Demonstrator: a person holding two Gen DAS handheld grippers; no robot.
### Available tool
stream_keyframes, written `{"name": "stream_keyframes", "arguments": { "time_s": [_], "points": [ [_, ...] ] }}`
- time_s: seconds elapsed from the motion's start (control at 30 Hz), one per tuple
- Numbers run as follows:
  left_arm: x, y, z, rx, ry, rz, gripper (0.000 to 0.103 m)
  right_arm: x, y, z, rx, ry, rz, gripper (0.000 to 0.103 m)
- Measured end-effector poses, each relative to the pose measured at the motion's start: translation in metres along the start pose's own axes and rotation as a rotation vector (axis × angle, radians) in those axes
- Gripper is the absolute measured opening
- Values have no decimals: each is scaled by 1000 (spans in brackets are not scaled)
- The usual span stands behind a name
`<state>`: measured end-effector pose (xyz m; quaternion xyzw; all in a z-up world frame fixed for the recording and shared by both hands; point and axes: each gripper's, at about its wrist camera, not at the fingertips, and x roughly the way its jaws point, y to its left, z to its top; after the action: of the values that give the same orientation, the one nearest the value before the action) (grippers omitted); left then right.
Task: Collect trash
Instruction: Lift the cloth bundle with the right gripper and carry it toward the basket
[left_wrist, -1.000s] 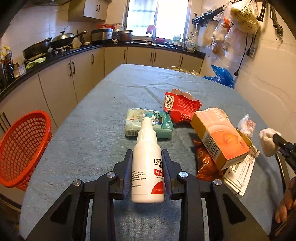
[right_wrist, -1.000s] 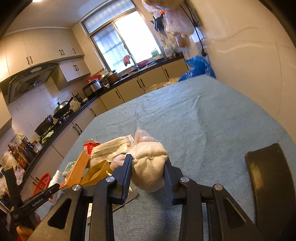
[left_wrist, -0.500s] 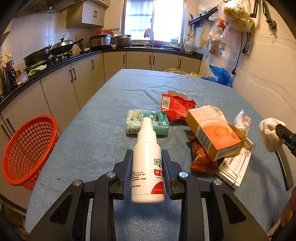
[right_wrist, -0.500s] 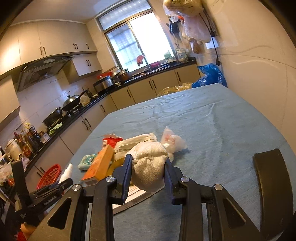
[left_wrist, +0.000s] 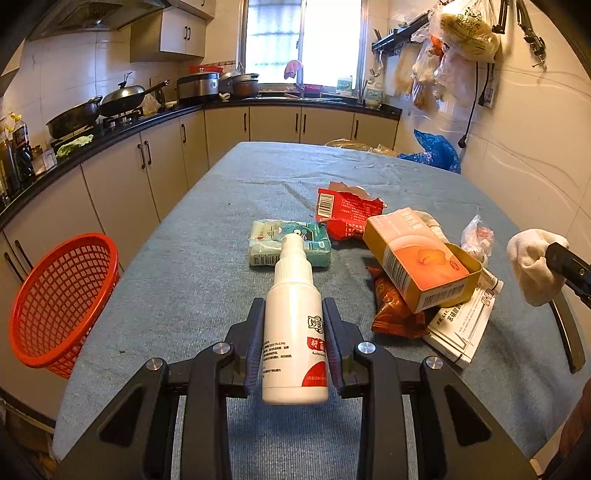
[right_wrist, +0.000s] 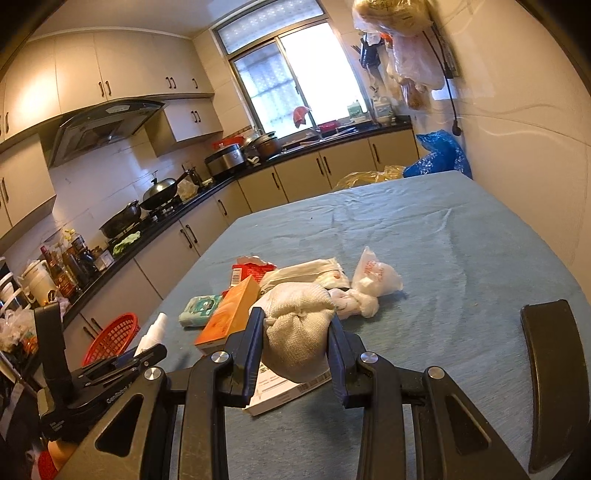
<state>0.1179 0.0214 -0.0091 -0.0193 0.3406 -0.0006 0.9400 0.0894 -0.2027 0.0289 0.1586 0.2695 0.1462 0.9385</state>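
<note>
While clamped, white spray bottle (left_wrist: 294, 325) (red label, print illegible), barcoded orange box (left_wrist: 417, 266).

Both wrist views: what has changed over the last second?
Both grippers rose and drew back from the table pile. The left gripper still clamps the white spray bottle; the right gripper still clamps the white sock. The pile and red basket stayed put.

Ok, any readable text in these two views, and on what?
"GenRobot", cut off after that: body of the left tongs.
Spray bottle: red-and-black Chinese label, too blurred to read.
Orange box, red packet, white leaflet: barcodes and print, too small to read.
</note>
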Motion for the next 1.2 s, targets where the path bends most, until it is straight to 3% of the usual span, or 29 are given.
{"name": "stream_keyframes", "arguments": {
  "time_s": [0.47, 1.2],
  "points": [
    [-5, 2, 2, -9, -3, 3, 29, 3, 21, -3, -36, 17, 33, 34],
    [-16, 45, 1, -78, -25, 34, 29, 19, 71, -9, -130, 61, 114, 34]
  ]
}}
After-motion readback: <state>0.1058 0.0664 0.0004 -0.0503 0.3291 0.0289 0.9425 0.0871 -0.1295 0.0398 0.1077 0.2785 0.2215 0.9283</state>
